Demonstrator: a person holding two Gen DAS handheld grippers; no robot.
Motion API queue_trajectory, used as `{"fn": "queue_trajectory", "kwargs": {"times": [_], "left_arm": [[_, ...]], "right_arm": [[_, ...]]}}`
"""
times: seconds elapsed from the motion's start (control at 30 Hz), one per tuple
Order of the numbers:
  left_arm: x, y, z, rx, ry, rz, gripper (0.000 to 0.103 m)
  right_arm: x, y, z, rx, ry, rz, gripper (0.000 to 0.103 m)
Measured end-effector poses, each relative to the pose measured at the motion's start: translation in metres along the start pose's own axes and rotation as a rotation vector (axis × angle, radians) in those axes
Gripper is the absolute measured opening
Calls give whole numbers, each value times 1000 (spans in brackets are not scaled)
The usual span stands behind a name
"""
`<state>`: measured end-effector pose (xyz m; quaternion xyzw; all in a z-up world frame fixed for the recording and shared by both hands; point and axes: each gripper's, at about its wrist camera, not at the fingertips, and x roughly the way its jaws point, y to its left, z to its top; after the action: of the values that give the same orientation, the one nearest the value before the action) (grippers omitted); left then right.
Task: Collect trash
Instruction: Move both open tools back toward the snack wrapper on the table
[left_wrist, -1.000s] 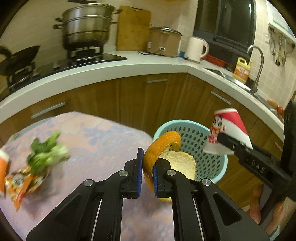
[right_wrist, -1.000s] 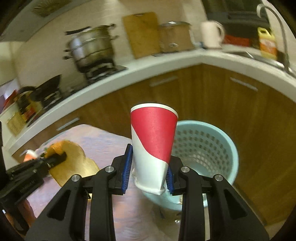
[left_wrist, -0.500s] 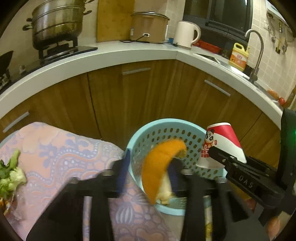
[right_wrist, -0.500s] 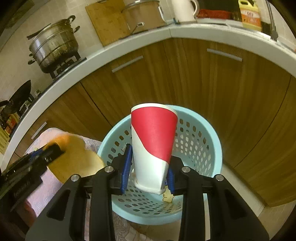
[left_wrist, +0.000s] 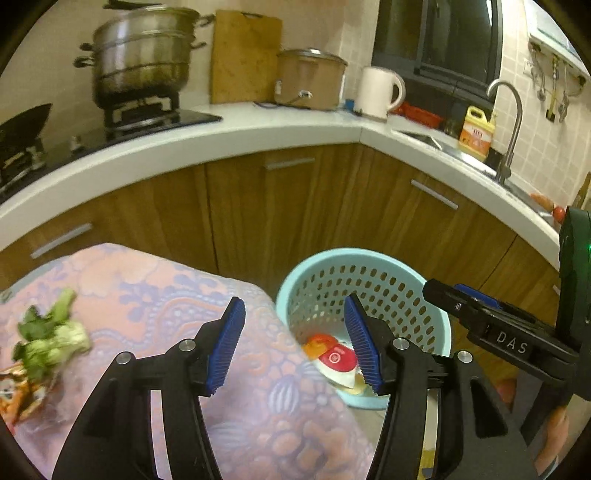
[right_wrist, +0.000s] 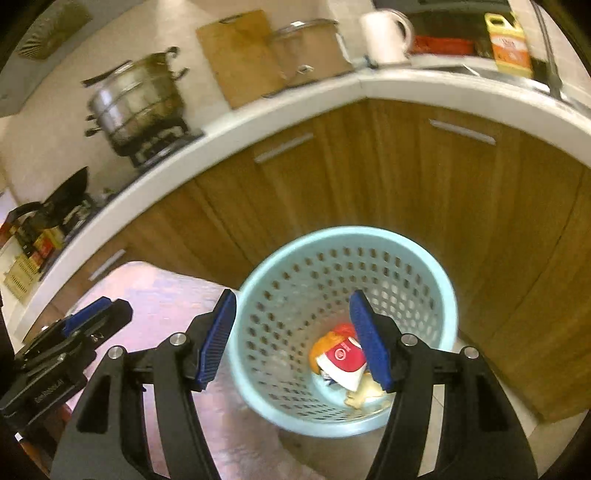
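Both tools empty. Left gripper (left_wrist: 293, 341) has its jaws spread wide with nothing between the pads; right gripper (right_wrist: 293, 339) the same, hanging over the mouth of the blue basket (right_wrist: 436, 280).

In the basket bottom, ahead of and below both tools: red-and-white paper cup (right_wrist: 341, 360) lying on its side, orange peel (right_wrist: 321, 345) touching it, pale scraps beside them.

What's left sits on the table with the floral cloth (left_wrist: 166, 295), off to the left of the left gripper: leafy green scraps (left_wrist: 48, 339) resting on an orange printed wrapper (left_wrist: 18, 391).

Handling guess:
- Greens: light, soft, limp — likely to shed leaves. Pinch the thick pale stem end, not the leaf tips.
- Wrapper: thin film, probably slick and lying flat on cloth. Take a raised edge or a crumple; a flat pinch may just grab the cloth.
- Neither is fragile, so a firm close is fine.

Hard to read:
- Greens and wrapper are blurred and at the fisheye edge; the wrapper is cut off by the frame, so its extent is unknown.
- Can't tell whether the greens rest loose on the wrapper or are tangled in it.
- Right finger hides part of the cup in both views.
- Pale scraps can't be identified.
- Rest of the table is out of view — more trash may be there.
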<state>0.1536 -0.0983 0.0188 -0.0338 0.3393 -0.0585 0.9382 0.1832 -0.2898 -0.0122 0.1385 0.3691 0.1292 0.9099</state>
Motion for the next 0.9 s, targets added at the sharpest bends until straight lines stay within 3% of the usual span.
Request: {"fn": "queue_trajectory", "kwargs": {"times": [0.33,0.6,0.9], "left_arm": [[-92,66,-20,-81,-109,78,57],[-155,141,-45,-192,-166,179,66],[-178,209,-82,-286,-140,230,67]], "right_arm": [[-22,106,-15,-183,-26,135,60],[-6,184,-58,-318,28,207,60],[32,225,-107,-398,104,250,57]]}}
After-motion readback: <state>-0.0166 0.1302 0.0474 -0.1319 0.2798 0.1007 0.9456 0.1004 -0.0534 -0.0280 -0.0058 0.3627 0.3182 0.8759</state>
